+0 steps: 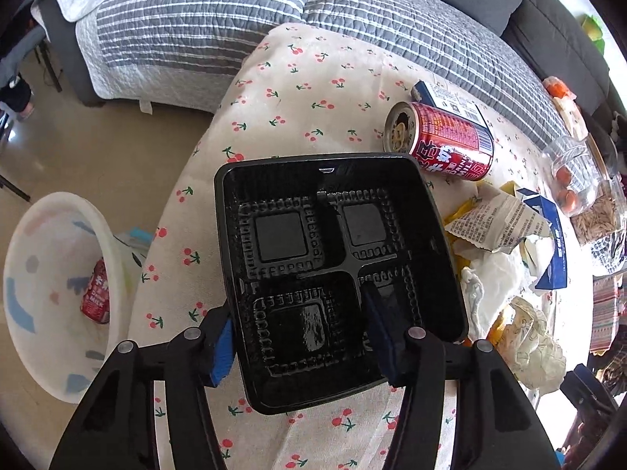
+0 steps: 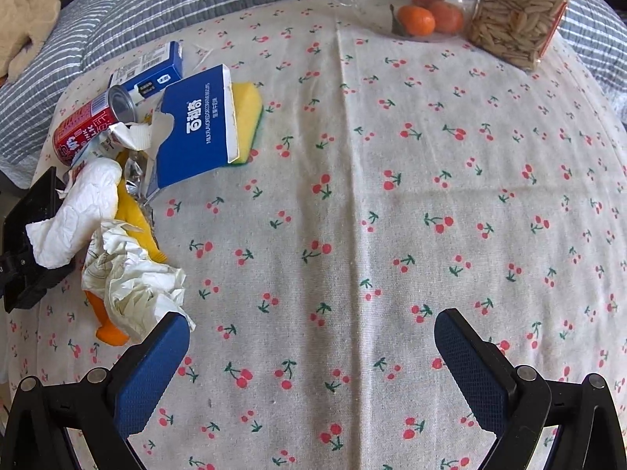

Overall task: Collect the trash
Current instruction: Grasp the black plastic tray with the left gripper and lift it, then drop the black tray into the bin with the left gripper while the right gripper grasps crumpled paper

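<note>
The left tongs [image 1: 301,348] are clamping the black compartment tray [image 1: 333,274] in the lower middle of the left wrist view: one blue pad is pressing the tray's outer left wall, the other is sitting inside against a divider. The tray is hanging over the near edge of the desk [image 1: 298,90], which is wearing a cherry-print cloth. At the lower left of that frame a white bin [image 1: 35,313] is standing on the floor just beside the desk edge, and one red can [image 1: 96,293] is already lying inside it, so the collecting looks begun but far from finished.

Still waiting on the cloth, at the right of the left view, are a second red can [image 1: 446,141], a blue carton [image 1: 548,250], a torn printed wrapper [image 1: 497,223] and crumpled paper [image 1: 537,348]. The right wrist view is showing the same heap along its left side, with a yellow sponge [image 2: 247,117] under the carton.

The right tongs [image 2: 311,360] are standing wide apart with nothing between them, over bare cloth at the bottom of their frame. The middle and right of the desk are lying open there; only a clear tub of oranges [image 2: 423,15] and a jar of seeds [image 2: 517,11] are sitting at the upper right. The route from tray to bin looks short and unobstructed, though the drop past the desk edge is close
</note>
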A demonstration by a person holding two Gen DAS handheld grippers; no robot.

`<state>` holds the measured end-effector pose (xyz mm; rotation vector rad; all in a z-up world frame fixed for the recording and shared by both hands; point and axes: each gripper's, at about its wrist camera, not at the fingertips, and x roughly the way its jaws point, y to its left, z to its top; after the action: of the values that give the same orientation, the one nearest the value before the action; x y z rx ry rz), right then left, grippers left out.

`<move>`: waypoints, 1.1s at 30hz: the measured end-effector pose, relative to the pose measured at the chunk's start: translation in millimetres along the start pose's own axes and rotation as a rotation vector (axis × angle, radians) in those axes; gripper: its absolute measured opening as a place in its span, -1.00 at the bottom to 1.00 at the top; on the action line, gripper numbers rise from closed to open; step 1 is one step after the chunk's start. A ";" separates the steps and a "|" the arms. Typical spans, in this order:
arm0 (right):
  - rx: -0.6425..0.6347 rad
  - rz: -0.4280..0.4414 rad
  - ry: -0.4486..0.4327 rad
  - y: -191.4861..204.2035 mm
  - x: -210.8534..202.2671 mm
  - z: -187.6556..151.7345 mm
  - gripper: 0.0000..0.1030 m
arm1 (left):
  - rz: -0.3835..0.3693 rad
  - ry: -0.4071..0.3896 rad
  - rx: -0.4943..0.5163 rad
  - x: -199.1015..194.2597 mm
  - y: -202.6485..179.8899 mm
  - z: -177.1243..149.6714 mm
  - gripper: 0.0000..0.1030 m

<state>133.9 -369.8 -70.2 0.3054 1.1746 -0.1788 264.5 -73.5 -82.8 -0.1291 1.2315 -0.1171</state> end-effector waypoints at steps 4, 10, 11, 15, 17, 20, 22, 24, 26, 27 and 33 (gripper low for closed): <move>-0.002 0.016 0.003 6.9 1.3 -0.8 0.99 | -0.022 -0.013 0.006 -13.2 3.7 -5.3 0.16; 0.000 0.080 -0.003 36.0 4.3 3.5 0.99 | -0.002 -0.028 0.053 -28.1 21.2 -18.1 0.15; -0.006 0.090 -0.004 42.6 4.9 4.4 0.99 | -0.002 -0.026 0.056 -30.4 26.7 -19.8 0.15; -0.024 0.129 -0.013 67.7 8.3 8.6 0.99 | -0.045 -0.016 0.032 -40.8 52.3 -23.1 0.15; -0.032 0.148 -0.008 77.9 13.8 10.0 0.99 | -0.052 -0.022 0.026 -46.7 63.1 -24.4 0.15; -0.045 0.157 0.012 90.9 25.2 11.6 0.99 | -0.063 -0.033 0.017 -54.1 76.4 -25.3 0.15; -0.051 0.156 0.020 97.0 31.3 12.8 0.99 | -0.068 -0.037 0.016 -58.1 84.8 -26.3 0.15; -0.057 0.152 0.030 100.9 37.2 14.8 0.99 | -0.067 -0.039 0.022 -60.9 92.1 -27.4 0.15; -0.058 0.141 0.033 102.0 41.1 16.0 0.95 | -0.062 -0.042 0.024 -62.7 99.0 -28.0 0.15; -0.057 0.136 0.034 101.5 42.8 16.4 0.90 | -0.060 -0.042 0.022 -63.2 102.6 -28.3 0.16; -0.052 0.122 0.053 100.7 53.1 18.1 0.50 | -0.063 -0.042 0.002 -65.3 119.5 -28.6 0.16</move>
<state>199.6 -279.5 -98.7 0.3368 1.2068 -0.0343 218.4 53.7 -50.7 -0.1674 1.1861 -0.1696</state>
